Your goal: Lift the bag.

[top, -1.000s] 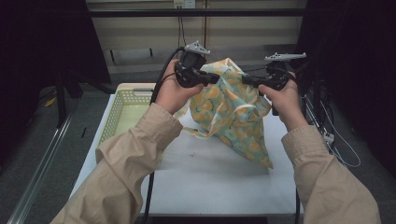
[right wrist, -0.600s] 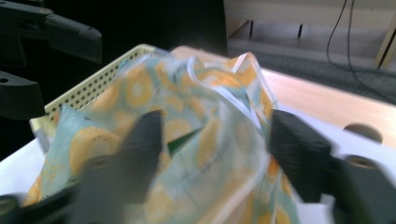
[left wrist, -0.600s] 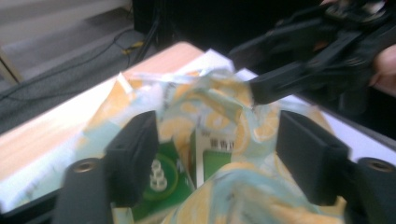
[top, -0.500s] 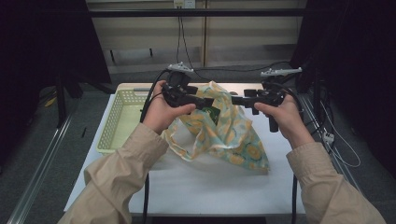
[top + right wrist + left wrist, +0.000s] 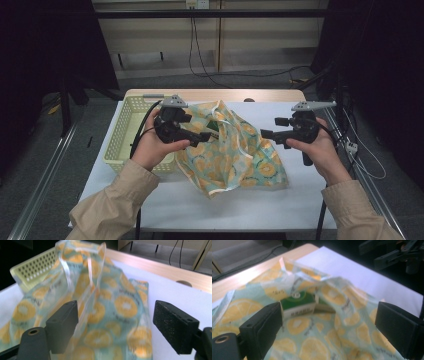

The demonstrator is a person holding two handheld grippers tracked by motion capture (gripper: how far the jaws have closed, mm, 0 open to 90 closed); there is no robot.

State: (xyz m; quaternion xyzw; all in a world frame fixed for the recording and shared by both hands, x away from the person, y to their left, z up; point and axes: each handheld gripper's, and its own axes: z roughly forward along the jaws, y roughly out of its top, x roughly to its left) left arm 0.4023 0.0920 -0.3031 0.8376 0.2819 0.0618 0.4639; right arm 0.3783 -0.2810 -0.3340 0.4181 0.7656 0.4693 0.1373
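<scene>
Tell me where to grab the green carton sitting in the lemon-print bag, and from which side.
Grip the green carton across its two side faces just below the cap, coming in through the bag's open mouth from the left gripper's side. Its top end faces that opening and the film lies slack around it. The fingers are already spread wider than the carton, probably enough to straddle it.
</scene>
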